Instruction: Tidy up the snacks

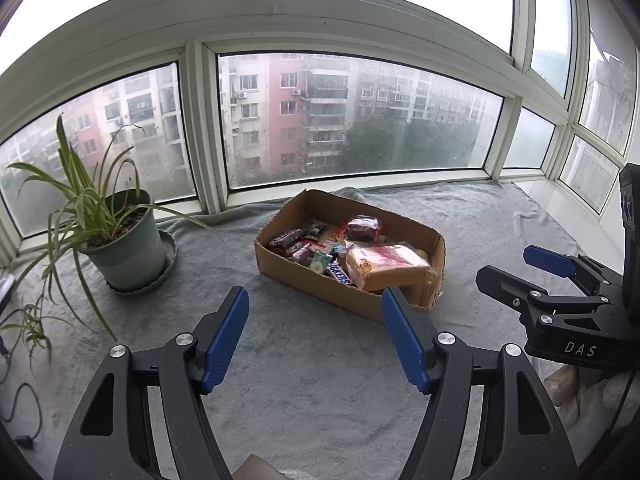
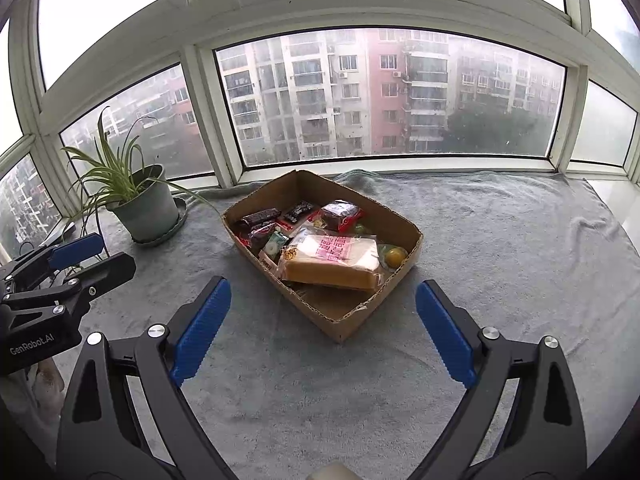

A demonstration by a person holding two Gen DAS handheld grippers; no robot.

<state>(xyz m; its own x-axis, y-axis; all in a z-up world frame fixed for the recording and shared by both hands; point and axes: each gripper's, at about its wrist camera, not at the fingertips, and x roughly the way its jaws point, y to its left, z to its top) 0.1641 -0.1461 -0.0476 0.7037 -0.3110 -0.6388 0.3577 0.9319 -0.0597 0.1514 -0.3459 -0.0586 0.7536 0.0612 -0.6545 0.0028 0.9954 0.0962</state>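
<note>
A shallow cardboard box (image 1: 304, 276) (image 2: 352, 320) sits on the grey cloth, filled with several snacks. A large bagged loaf of bread (image 1: 384, 266) (image 2: 332, 262) lies on top at its near end. Dark wrapped bars (image 1: 286, 240) (image 2: 258, 216), a Snickers bar (image 1: 340, 272) and a round dark red pack (image 1: 363, 227) (image 2: 340, 212) fill the far part. My left gripper (image 1: 314, 304) hovers open and empty in front of the box. My right gripper (image 2: 322, 296) is also open and empty, just short of the box's near corner. Each gripper shows in the other's view: the right gripper (image 1: 516, 266), the left gripper (image 2: 108, 254).
A potted spider plant (image 1: 120, 240) (image 2: 144, 208) on a saucer stands left of the box by the window. The grey cloth (image 1: 304, 380) (image 2: 520, 248) covers the ledge. Window frames close off the back and right. A dark cable (image 1: 24, 412) lies at the far left.
</note>
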